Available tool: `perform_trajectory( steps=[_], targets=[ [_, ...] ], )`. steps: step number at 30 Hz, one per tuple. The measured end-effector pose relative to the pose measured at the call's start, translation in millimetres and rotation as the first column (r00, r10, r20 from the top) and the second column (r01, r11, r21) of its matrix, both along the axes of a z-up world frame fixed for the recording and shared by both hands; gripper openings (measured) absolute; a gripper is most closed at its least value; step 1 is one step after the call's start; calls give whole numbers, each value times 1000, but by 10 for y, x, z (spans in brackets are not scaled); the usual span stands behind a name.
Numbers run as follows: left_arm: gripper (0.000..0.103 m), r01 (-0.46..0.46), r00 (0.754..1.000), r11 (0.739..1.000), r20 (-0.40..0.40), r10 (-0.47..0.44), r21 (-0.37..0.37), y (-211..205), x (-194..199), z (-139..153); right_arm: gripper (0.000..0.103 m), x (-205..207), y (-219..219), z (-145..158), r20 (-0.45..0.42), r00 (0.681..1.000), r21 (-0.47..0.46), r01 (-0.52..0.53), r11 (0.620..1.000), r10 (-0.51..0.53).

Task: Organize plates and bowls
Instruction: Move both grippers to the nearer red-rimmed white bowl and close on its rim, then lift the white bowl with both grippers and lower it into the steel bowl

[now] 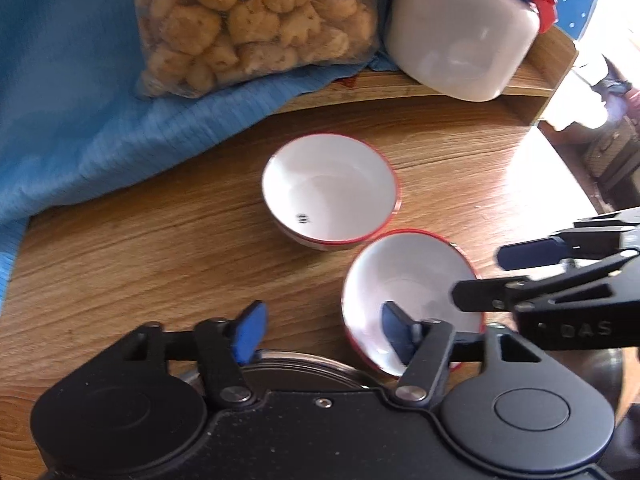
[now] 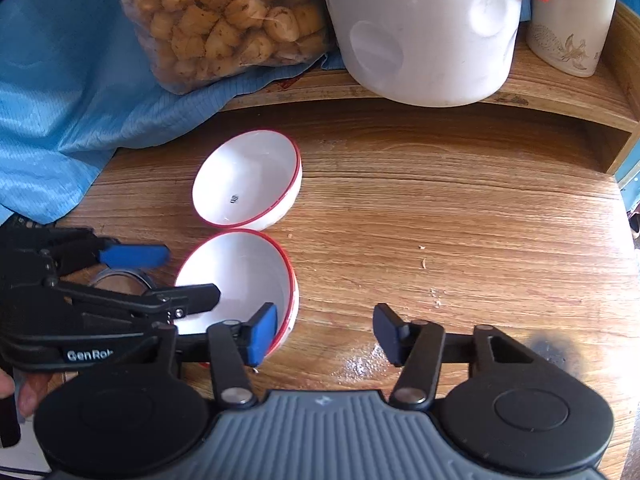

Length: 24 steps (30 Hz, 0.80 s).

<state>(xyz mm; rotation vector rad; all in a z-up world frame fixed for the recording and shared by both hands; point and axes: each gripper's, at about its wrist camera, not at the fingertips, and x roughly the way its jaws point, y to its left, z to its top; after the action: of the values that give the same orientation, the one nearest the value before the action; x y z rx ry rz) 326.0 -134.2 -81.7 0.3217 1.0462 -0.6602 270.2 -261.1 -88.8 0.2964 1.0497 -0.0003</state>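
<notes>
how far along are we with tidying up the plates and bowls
Nothing looks stacked yet: the far bowl and near bowl sit side by side on the wooden table. In hand: the left hand-held gripper and right hand-held gripper each straddle the near bowl's rim, one finger inside, neither visibly pinching. Left: nest the bowls and deal with the metal dish.

Two round white ceramic bowls (image 1: pixel 330 188) (image 1: pixel 404 300) carry thin red rims; the brown counter (image 2: pixel 440 220) shows wood grain; a crumpled cloth (image 1: pixel 80 120) is blue.
</notes>
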Motion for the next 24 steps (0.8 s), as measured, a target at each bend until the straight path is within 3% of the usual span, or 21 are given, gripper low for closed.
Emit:
perform_trajectory(
  steps=[9,15,24],
  targets=[
    [17,-2,999,998,-38,-1,-56,-51,-28,-35,33,46,8,-24,-4,1000,41,-23,999,23],
    [9,-39,999,997,-25,37,-73,-34,-48,-36,12,109,77,-61,-10,998,68,-58,996,59],
    [5,-74,997,992,-26,71,-102,34,-86,29,8,64,52,-34,16,999,68,-44,997,43]
  ],
)
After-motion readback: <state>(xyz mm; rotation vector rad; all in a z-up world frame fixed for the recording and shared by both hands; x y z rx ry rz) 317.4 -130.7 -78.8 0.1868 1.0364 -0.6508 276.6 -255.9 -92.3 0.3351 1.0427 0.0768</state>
